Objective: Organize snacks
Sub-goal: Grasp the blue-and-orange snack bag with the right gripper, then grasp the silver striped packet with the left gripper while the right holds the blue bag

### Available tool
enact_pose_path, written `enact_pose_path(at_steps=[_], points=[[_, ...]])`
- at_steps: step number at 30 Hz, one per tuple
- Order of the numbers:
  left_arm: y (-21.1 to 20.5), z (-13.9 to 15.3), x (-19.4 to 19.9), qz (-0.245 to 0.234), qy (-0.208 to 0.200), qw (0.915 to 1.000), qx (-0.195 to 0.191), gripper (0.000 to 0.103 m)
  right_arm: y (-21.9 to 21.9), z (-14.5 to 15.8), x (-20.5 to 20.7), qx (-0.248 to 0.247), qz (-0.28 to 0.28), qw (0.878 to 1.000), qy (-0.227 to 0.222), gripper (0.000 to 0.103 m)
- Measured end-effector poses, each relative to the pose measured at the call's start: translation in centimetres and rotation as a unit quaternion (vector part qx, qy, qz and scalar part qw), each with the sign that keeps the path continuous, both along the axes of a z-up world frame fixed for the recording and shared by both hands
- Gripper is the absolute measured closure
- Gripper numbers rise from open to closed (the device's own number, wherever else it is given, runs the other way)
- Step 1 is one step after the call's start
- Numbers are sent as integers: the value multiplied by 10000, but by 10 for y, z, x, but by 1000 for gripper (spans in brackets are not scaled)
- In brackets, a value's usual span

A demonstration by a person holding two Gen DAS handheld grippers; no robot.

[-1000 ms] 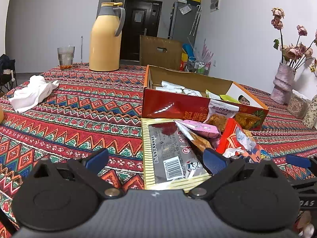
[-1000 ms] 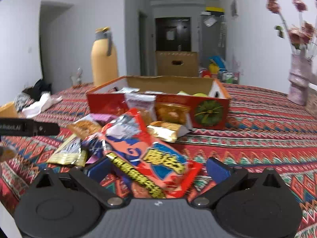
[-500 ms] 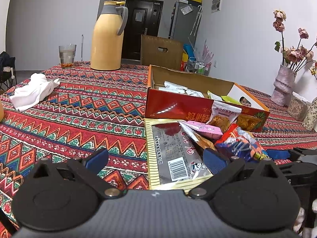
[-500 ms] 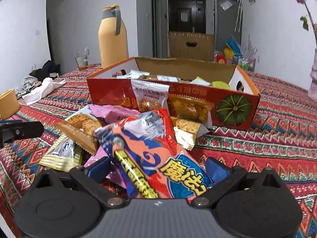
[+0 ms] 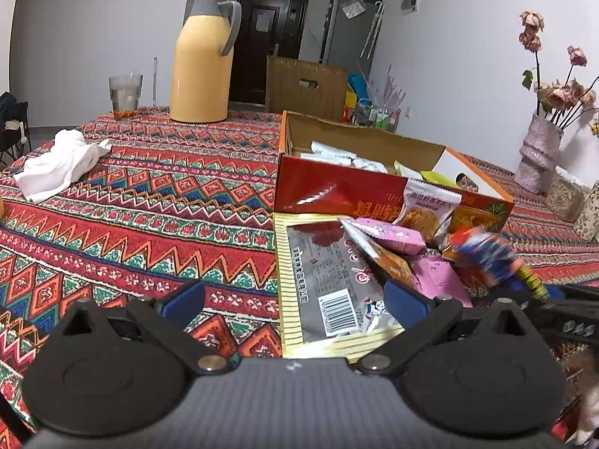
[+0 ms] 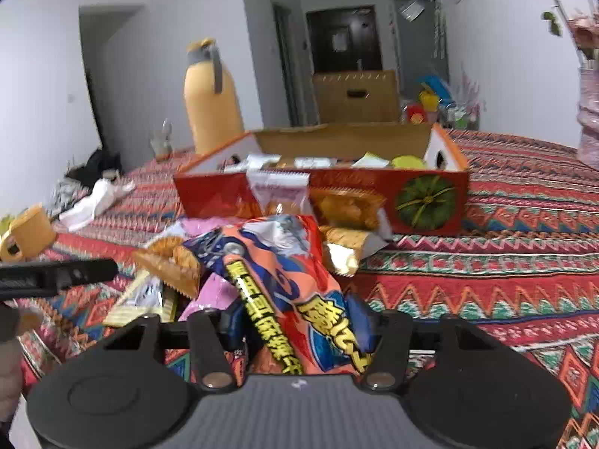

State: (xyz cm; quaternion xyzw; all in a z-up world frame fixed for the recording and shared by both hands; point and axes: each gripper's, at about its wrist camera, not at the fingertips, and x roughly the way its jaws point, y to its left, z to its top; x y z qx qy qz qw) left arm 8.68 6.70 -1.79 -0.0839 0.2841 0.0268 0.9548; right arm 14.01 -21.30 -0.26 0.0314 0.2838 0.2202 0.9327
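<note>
We have our right claw (image 6: 295, 321) squeezed tight on the orange and blue snack bag (image 6: 288, 280). The bag is up off the pile of snacks (image 6: 209, 262) on the worktop (image 6: 486, 262), just in front of the red box (image 6: 322, 194). Our left claw (image 5: 295, 299) is wide open with nothing in it, low over the big flat silver packet (image 5: 329, 280).

To do this step well, we think we should lift the bag over the near wall of the box, then let go once it is inside. A slow move should keep it from slipping.

The bag is long. Its long side runs from our claw up and away toward the box, leaning a little to the left.
</note>
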Motion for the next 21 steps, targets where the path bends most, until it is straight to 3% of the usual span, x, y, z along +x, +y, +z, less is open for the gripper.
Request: enact_pose_path(at_steps=[2,6,21], points=[[-2,-2,4,26,105,9999,54,0,-9,5,-5,132,-148,9997,-131,59],[-5,-5,17,61,337,9993,135,0,-27,14,-11,319,-363,9980,-405,75],[-31,-9,73,345,975,9941,316,0,-82,15,10,1031,-921,9892,-478,80]])
